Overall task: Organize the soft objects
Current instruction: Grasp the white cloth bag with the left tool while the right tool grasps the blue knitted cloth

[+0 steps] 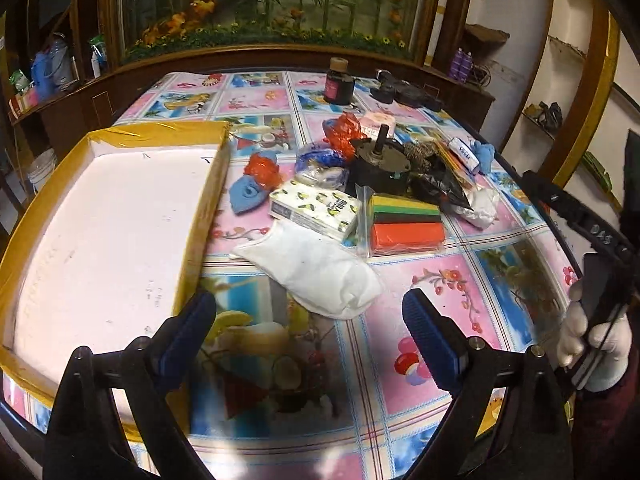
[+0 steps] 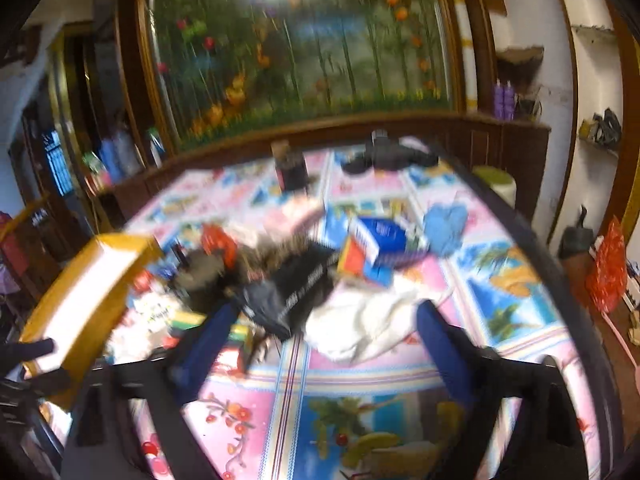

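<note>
A shallow white tray with yellow taped walls lies on the left of the table. Right of it is a pile: a white sock, a tissue pack, a bag of coloured sponges, red and blue plastic bags, a blue cloth. My left gripper hangs open just short of the sock, nothing between its blue pads. In the blurred right wrist view my right gripper is open over the table, near a white cloth and a black bag. The blue cloth lies beyond.
A dark jar and black devices stand at the table's far side. A black motor part sits in the pile. A gloved hand holds the other gripper at the right edge. A wooden cabinet runs behind the table.
</note>
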{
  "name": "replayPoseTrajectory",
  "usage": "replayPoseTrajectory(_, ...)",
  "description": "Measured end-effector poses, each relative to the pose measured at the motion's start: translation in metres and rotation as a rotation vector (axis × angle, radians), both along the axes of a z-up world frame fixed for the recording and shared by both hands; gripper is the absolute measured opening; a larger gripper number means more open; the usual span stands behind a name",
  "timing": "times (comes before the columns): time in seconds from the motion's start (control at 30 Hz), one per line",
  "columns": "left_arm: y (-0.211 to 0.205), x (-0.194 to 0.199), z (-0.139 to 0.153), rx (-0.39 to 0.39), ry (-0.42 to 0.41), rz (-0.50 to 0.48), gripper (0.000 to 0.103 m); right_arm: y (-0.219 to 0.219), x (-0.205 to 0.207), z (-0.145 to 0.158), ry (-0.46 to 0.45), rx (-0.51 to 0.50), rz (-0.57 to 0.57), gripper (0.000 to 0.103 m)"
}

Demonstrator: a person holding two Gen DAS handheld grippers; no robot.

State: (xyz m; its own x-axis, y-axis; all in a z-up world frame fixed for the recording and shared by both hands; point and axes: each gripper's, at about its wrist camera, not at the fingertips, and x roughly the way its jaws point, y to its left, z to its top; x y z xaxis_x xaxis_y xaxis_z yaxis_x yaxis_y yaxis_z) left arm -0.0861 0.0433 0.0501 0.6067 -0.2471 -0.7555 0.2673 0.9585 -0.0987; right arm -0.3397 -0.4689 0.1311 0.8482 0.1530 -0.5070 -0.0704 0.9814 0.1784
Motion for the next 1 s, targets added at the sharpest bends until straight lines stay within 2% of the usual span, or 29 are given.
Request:
replayPoseTrajectory(0.2,-0.01,0.029,-0.02,-0.008,0.065,0.037,0.095,-0.054,-0.013,0.002,0.052,0.034,-0.02,0.102)
replayPoseTrajectory(0.3,-0.019,0.04,-0.025,0.014,0.078,0.024,0.095,-0.082,-0.014,-0.002,0.098,0.078,-0.05,0.099)
replayPoseTrajectory(0.4,-0.03,0.05,-0.041,0.026,0.149,-0.01,0.095,-0.1,-0.012,0.0,0.144,0.13,-0.049,0.095)
replayPoseTrajectory(0.47,-0.038,0.046,-0.044,0.082,0.125,-0.032,0.095,-0.107,-0.008,0.004,0.162,0.153,-0.045,0.095)
replayPoseTrajectory(0.53,-0.038,0.038,-0.04,0.097,0.09,-0.045,0.072,-0.104,-0.003,0.006,0.18,0.162,-0.026,0.095)
replayPoseTrajectory(0.57,-0.036,0.038,-0.036,0.088,0.089,-0.062,0.048,-0.099,0.002,0.007,0.19,0.157,-0.014,0.095)
replayPoseTrajectory(0.6,-0.033,0.036,-0.033,0.054,0.102,-0.077,0.035,-0.093,0.006,0.007,0.2,0.147,-0.004,0.095)
replayPoseTrajectory(0.67,-0.025,0.037,-0.029,-0.002,0.121,-0.081,0.032,-0.08,0.015,0.006,0.225,0.127,0.019,0.095)
replayPoseTrajectory(0.83,-0.015,0.027,-0.024,-0.058,0.107,-0.094,0.031,-0.061,0.031,0.006,0.258,0.11,0.047,0.092)
replayPoseTrajectory(1.0,-0.001,0.008,-0.004,-0.166,0.069,-0.125,0.031,-0.074,0.037,0.005,0.253,0.116,0.011,0.091)
